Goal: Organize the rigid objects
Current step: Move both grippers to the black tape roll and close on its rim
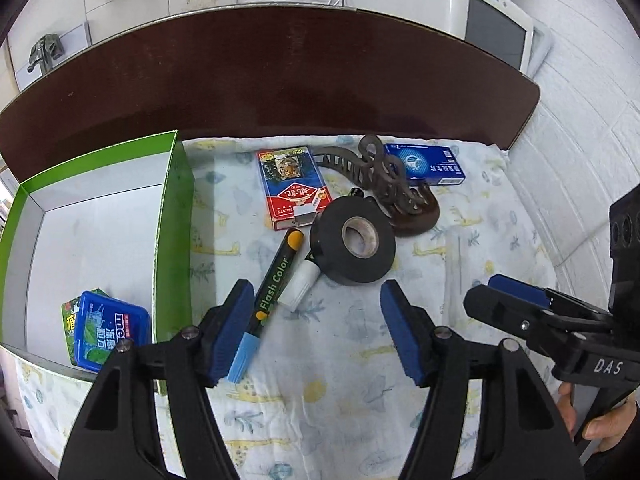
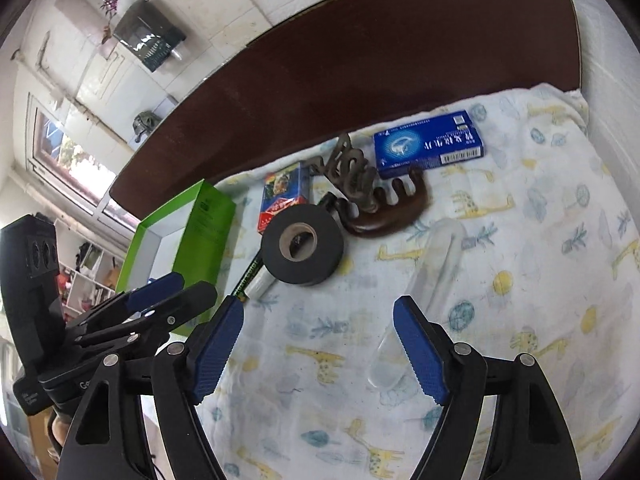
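Lying flat: black tape roll [image 1: 352,238]

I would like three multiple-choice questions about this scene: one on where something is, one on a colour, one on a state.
1. Where is the blue tin?
A. Inside the green box
B. On the tape roll
C. Beside the blue carton

2. What colour is the tape roll?
A. White
B. Black
C. Red

3. How do the jaws of the left gripper stand?
A. Shut on the marker
B. Shut on the tape roll
C. Open, gripping nothing

Answers:
1 A, the tin lies on the box's white floor, near its front corner.
2 B, the roll is black with a pale core.
3 C, the jaws stand apart over the cloth; the marker lies by the left pad, ungripped.
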Demonstrator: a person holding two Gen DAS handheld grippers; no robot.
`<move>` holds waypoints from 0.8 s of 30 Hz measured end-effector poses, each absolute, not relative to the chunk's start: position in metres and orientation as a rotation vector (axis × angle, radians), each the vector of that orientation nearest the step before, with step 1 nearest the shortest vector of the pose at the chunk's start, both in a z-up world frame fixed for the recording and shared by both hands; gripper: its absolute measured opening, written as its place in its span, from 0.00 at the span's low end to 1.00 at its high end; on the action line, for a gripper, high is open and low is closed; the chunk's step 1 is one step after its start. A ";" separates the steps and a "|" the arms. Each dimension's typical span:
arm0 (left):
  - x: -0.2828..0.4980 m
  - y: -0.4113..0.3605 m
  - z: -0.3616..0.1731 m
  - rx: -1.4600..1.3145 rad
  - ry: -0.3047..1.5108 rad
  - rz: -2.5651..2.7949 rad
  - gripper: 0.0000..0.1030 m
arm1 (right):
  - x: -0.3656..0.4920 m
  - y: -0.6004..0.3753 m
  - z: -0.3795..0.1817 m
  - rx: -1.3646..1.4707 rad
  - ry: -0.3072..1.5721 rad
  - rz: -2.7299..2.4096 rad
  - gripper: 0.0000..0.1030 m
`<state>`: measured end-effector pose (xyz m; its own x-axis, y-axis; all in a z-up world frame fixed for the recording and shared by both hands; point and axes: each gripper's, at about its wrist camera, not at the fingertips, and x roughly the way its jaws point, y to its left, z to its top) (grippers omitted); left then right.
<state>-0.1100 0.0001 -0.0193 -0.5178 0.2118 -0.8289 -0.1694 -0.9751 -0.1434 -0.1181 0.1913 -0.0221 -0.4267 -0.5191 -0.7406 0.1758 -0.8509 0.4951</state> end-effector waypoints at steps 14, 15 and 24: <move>-0.167 0.004 -0.054 -1.582 -0.225 2.446 0.29 | -0.169 0.181 -0.064 1.480 -0.731 -2.180 0.45; -0.168 0.005 -0.055 -1.578 -0.223 2.439 0.29 | -0.171 0.179 -0.067 1.490 -0.739 -2.175 0.45; -0.162 0.009 -0.049 -1.532 -0.183 2.398 0.21 | -0.177 0.164 -0.083 1.506 -0.789 -2.108 0.37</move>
<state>-0.1618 0.0090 -0.0489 -0.3931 0.3082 -0.8663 -0.1733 -0.9501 -0.2593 -0.1774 0.1642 -0.0826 -0.3175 -0.6360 -0.7034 0.0175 -0.7456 0.6662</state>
